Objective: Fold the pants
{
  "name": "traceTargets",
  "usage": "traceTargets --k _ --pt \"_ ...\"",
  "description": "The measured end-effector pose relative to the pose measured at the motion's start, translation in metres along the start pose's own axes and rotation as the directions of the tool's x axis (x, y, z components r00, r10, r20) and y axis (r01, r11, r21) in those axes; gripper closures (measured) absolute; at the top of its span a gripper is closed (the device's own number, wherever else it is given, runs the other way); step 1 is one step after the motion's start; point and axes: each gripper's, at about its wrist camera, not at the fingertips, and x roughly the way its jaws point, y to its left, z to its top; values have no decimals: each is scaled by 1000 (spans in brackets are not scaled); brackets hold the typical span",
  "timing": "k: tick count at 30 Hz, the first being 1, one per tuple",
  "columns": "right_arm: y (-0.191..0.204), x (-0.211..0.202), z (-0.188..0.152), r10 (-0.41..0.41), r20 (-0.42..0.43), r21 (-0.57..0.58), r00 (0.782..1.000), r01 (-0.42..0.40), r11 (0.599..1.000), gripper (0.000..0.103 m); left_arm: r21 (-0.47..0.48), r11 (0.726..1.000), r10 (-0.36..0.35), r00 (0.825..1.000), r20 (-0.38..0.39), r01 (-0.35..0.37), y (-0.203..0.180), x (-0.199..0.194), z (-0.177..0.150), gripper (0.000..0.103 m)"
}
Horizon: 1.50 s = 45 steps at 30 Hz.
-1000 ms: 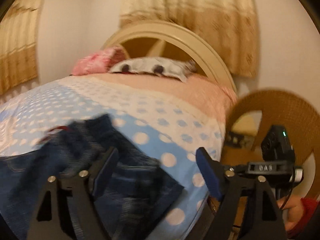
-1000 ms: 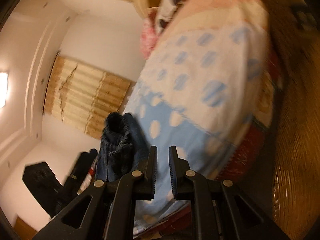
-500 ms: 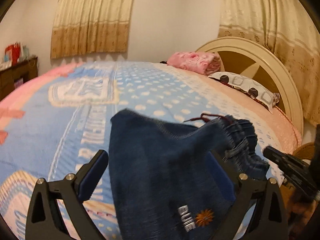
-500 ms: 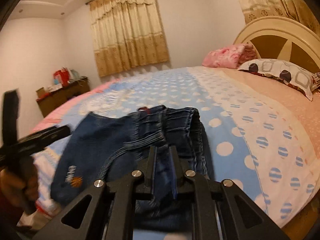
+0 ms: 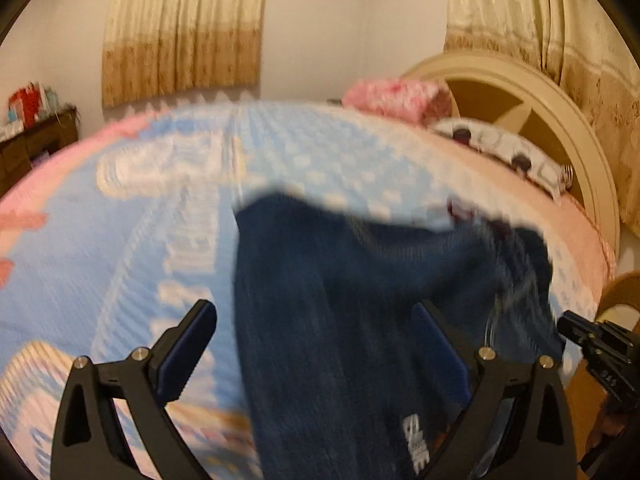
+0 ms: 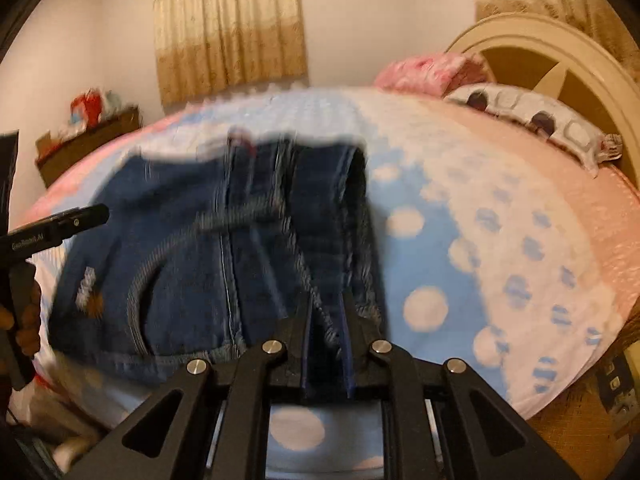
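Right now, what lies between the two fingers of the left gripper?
In the left wrist view, the blue pants lie between the open fingers of the left gripper.

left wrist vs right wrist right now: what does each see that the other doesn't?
Left wrist only: the left gripper, jaws wide apart over the blurred jeans, and the tip of the other gripper at the right edge.

Right wrist only: the right gripper shut on the jeans' waistband edge, a dark curved seam, and the hand holding the left gripper's handle.

Both: the dotted blue bedspread, pink pillow, patterned pillow, cream headboard and curtains.
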Motion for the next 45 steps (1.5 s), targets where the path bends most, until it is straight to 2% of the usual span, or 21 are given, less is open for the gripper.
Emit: traceTargets --k 2,3,6,8,10,11,12,16,21,23,25,28,32,39,43,45 --pt "3 -6 18 27 75 7 997 -28 1000 90 -4 1000 10 1000 24 -10 2 4 17 1" --pt "8 -3 31 53 90 -2 995 -53 999 90 -8 1000 22 1000 13 -22 0 12 27 1" --pt "33 24 58 104 63 -79 993 -98 992 90 -8 1000 23 999 -48 -23 -2 41 42 1" --pt "48 46 68 115 32 -148 993 -109 983 90 -20 998 56 993 -103 -59 0 64 46 1" --pt "53 76 70 88 -30 -179 996 -92 980 90 -34 993 107 979 -172 -115 9 89 47 1" --pt "48 87 69 95 -54 -164 994 -103 981 89 -63 992 94 973 -209 -109 15 99 46 0" --pt "44 91 69 112 -51 -150 992 -119 982 89 -90 991 76 967 -242 -100 19 107 44 0" --pt "30 91 57 164 6 -92 986 -163 982 86 -137 987 44 955 -293 -88 26 121 37 0" --pt "32 86 58 160 26 -71 987 -158 985 83 -131 987 54 958 -282 -94 24 117 33 0" --pt "30 81 55 160 32 -17 987 -159 987 77 -130 987 53 960 -275 -92 23 114 34 0" --pt "25 73 54 170 44 54 984 -172 984 63 -130 987 53 963 -263 -90 25 111 35 0" --pt "20 50 45 184 98 119 978 -195 974 49 -108 989 69 968 -240 -98 22 101 39 0" --pt "15 25 35 166 147 145 975 -187 972 49 -72 992 92 976 -195 -108 15 81 40 0" --pt "8 15 30 116 140 168 983 -139 976 47 14 991 132 978 -160 -131 2 54 24 0" --pt "-17 20 25 160 138 260 977 -192 946 36 20 994 110 979 -170 -109 6 40 13 0" --pt "-33 26 21 211 136 291 968 -243 925 36 3 993 117 980 -161 -118 14 31 8 0"
